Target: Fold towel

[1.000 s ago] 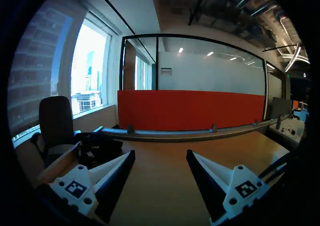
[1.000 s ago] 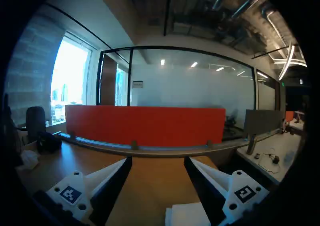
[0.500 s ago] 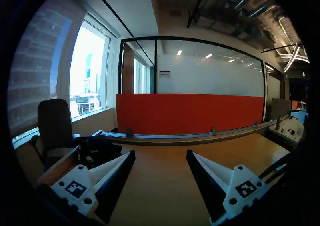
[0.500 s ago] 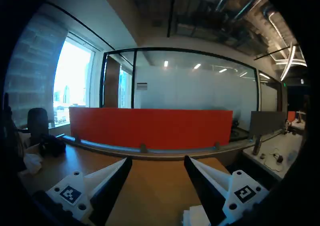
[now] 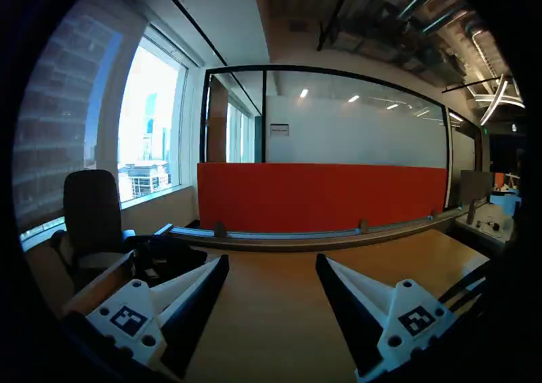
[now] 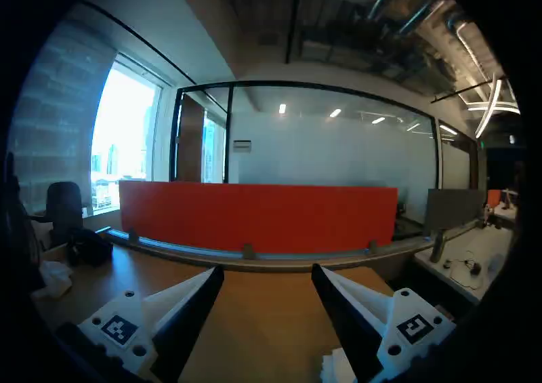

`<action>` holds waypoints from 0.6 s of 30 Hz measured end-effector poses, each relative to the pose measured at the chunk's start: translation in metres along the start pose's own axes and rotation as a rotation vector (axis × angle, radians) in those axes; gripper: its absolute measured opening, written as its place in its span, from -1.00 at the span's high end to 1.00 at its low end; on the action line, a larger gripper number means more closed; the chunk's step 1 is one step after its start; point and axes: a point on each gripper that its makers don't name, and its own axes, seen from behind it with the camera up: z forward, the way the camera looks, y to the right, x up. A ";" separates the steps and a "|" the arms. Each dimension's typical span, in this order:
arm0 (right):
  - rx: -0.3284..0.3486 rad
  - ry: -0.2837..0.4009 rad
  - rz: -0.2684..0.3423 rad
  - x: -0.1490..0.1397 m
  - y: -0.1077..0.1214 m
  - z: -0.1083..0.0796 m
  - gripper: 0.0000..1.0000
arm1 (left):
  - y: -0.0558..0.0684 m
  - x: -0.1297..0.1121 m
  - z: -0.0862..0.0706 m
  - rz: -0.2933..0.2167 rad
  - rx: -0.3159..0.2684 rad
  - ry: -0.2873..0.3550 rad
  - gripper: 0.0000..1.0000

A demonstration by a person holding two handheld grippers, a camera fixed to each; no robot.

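Observation:
In the right gripper view a white folded towel (image 6: pixel 333 369) peeks out at the bottom edge, just left of the right finger, lying on the wooden desk (image 6: pixel 257 315). My right gripper (image 6: pixel 267 274) stands open above the desk with nothing between its fingers. In the left gripper view my left gripper (image 5: pixel 272 259) is open as well, held over the bare wooden desk (image 5: pixel 271 315), with nothing in it.
An orange divider panel (image 5: pixel 318 193) runs along the desk's far edge. A black bag (image 5: pixel 159 254) and a dark office chair (image 5: pixel 91 210) stand at the left. A crumpled white cloth (image 6: pixel 51 278) lies at the far left. A neighbouring white desk (image 6: pixel 467 261) sits to the right.
Both views have tilted up slightly. In the right gripper view the towel has slid down and right, so less of it shows at the bottom edge. Both grippers stay open.

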 end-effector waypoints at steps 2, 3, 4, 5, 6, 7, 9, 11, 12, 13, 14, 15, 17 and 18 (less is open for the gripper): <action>-0.007 0.001 -0.004 0.001 0.001 0.001 -1.00 | -0.002 0.000 0.000 0.002 0.003 0.002 -0.91; -0.010 0.001 -0.006 0.001 0.001 0.001 -1.00 | -0.002 0.000 0.001 0.003 0.004 0.003 -0.90; -0.014 0.002 -0.008 0.002 0.001 0.001 -1.00 | -0.003 0.000 0.001 0.005 0.003 0.003 -0.90; -0.017 0.003 -0.008 0.002 0.001 0.002 -1.00 | -0.003 -0.001 0.001 0.008 0.002 0.004 -0.90; -0.021 0.004 -0.009 0.002 0.001 0.002 -1.00 | -0.003 -0.002 0.001 0.011 0.000 0.004 -0.90; -0.023 0.004 -0.009 0.002 0.001 0.002 -1.00 | -0.003 -0.003 0.001 0.013 0.000 0.003 -0.90; -0.026 0.004 -0.009 0.002 0.001 0.003 -1.00 | -0.003 -0.007 0.002 0.016 -0.001 0.001 -0.91; -0.033 0.002 -0.006 0.002 0.003 0.003 -1.00 | -0.002 -0.011 0.003 0.013 -0.007 -0.004 -0.90; -0.037 0.002 -0.005 0.002 0.003 0.003 -1.00 | -0.002 -0.013 0.003 0.011 -0.010 -0.007 -0.90; -0.041 0.002 -0.004 0.002 0.004 0.004 -1.00 | -0.001 -0.015 0.004 0.006 -0.013 -0.007 -0.91; -0.046 0.004 -0.003 0.001 0.004 0.004 -1.00 | -0.001 -0.018 0.004 0.000 -0.017 -0.006 -0.90; -0.051 0.005 -0.002 0.001 0.005 0.004 -1.00 | 0.000 -0.021 0.004 -0.005 -0.020 -0.006 -0.90; -0.054 0.003 -0.002 -0.001 0.004 0.004 -1.00 | -0.001 -0.026 0.005 -0.010 -0.022 -0.003 -0.90; -0.055 0.001 -0.003 -0.002 0.003 0.004 -1.00 | -0.001 -0.029 0.006 -0.012 -0.022 -0.002 -0.90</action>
